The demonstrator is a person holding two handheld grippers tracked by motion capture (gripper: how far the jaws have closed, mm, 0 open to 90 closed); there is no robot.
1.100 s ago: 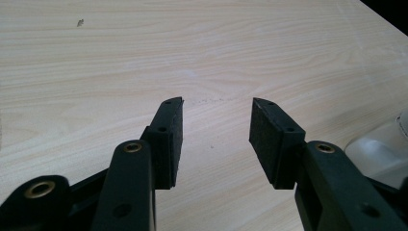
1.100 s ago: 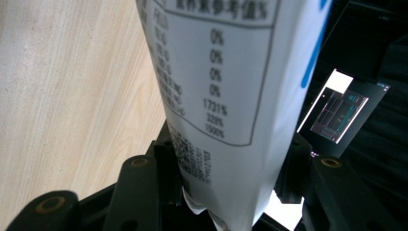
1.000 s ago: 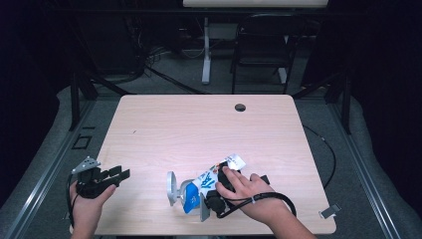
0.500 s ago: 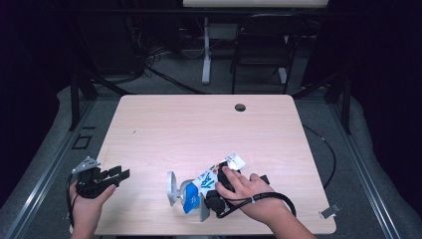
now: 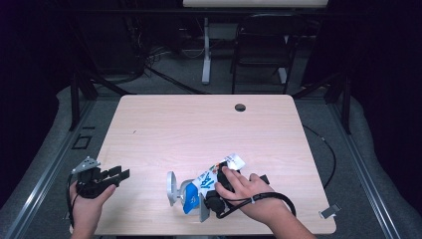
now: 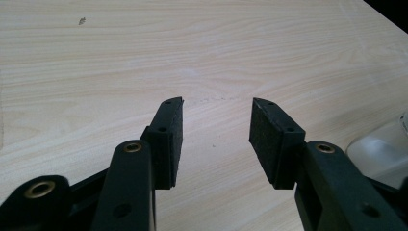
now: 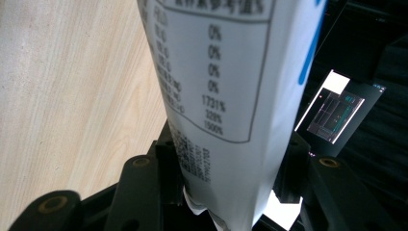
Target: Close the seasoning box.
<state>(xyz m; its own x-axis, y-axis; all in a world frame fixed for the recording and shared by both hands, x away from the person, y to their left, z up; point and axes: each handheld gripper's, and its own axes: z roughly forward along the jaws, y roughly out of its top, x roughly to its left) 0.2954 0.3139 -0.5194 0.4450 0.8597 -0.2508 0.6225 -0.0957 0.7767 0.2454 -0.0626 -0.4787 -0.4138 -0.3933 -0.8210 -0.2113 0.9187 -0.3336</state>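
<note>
While my left gripper [image 5: 119,174] waits at the near left edge of the table [image 5: 199,129], its jaws stand apart over bare wood with nothing between them. A small dark hole [image 5: 240,107] sits near the far edge of the tabletop, well apart from my work. On the floor beyond the far edge stand a grey post [image 5: 206,50] and a dark frame [image 5: 259,59], and a black cable [image 5: 326,149] curves off the right side. Nothing lies between my two tools on the wood.

My right gripper [image 5: 186,196] rests near the front edge, just right of the middle, with its jaws closed on a pouch [image 5: 206,181]. That pouch lies slanted across the gripper, its white corner poking out past my right hand [image 5: 249,191] toward the far right. It is white with blue patches and some coloured print. In the right gripper view the pouch [image 7: 226,96] rises between the pads [image 7: 169,159], showing a boxed table of black percentages, the pouch a little crumpled at the bottom.
</note>
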